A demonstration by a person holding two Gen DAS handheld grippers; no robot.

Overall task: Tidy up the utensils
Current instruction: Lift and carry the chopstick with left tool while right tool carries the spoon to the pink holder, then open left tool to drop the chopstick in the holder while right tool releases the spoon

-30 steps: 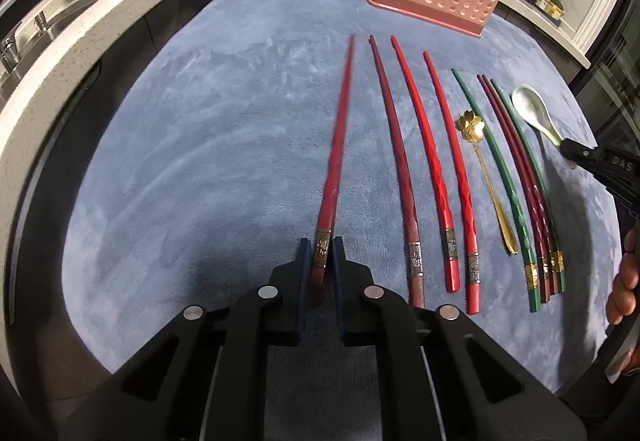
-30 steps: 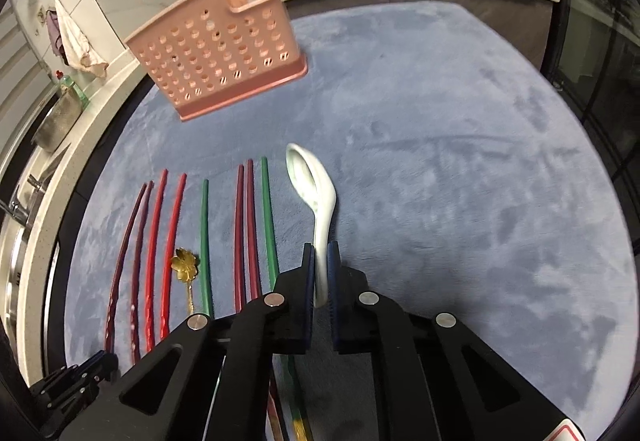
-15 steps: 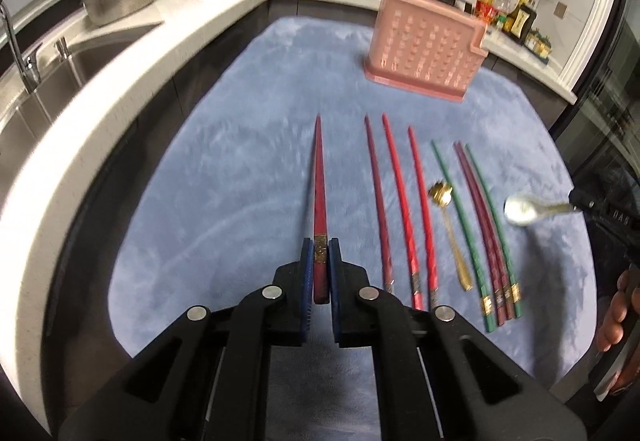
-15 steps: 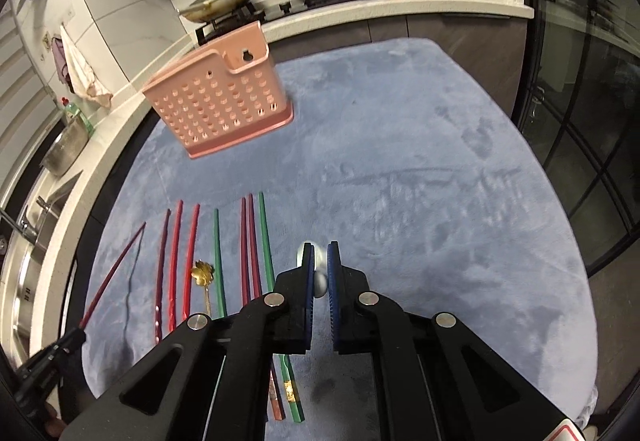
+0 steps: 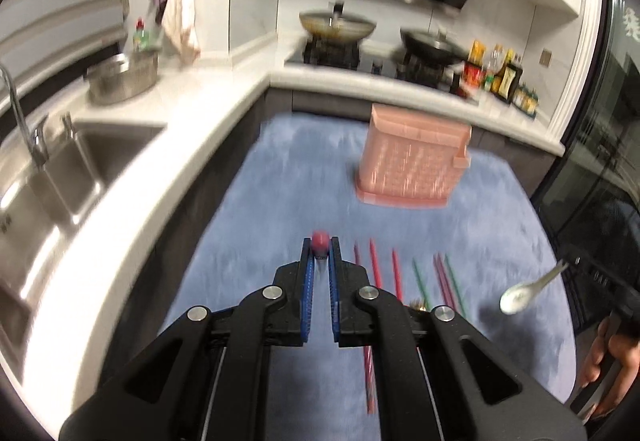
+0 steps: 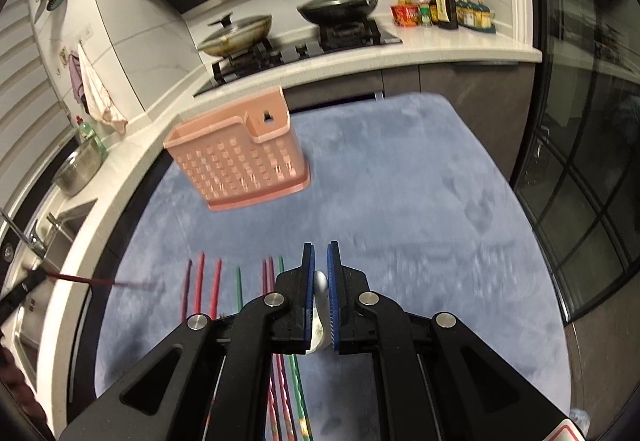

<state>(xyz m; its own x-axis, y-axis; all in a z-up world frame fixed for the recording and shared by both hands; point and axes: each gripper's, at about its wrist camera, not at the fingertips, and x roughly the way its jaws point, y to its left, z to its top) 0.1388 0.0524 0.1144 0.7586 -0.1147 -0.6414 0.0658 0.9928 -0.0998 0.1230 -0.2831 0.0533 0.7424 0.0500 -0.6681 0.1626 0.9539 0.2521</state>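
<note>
1. Biggest thing in shot was the blue-grey mat (image 6: pixel 420 201), spread over the tabletop, with the white kitchen counter (image 5: pixel 168 169) curving round it on the left and far sides.
2. The pink perforated utensil basket (image 6: pixel 240 165) stood upright on the far part of the mat, well apart from both claws.
3. Left claw (image 5: pixel 320 253) was clamped down narrow on a red chopstick (image 5: pixel 321 241). Its own camera only caught the red end poking out between the blue pads, but the right wrist view showed the stick (image 6: pixel 96 282) jutting out sideways, up off the mat, at the far left.
4. Right claw (image 6: pixel 320 253) was squeezed tight on the handle of a white ceramic spoon (image 6: pixel 320 281), pinched between its pads. From the left wrist view the spoon (image 5: pixel 520 295) hung in the air off to the right, bowl end pointing away from the claw, casting a shadow on the mat.
5. The rest of the chopsticks (image 6: pixel 218 285), red ones and green ones, lay side by side in a row on the mat, below and between the two claws.
6. Smallest bit: a little gold spoon (image 5: pixel 418 306) lay among that row, mostly hidden behind the left claw's arm.
</note>
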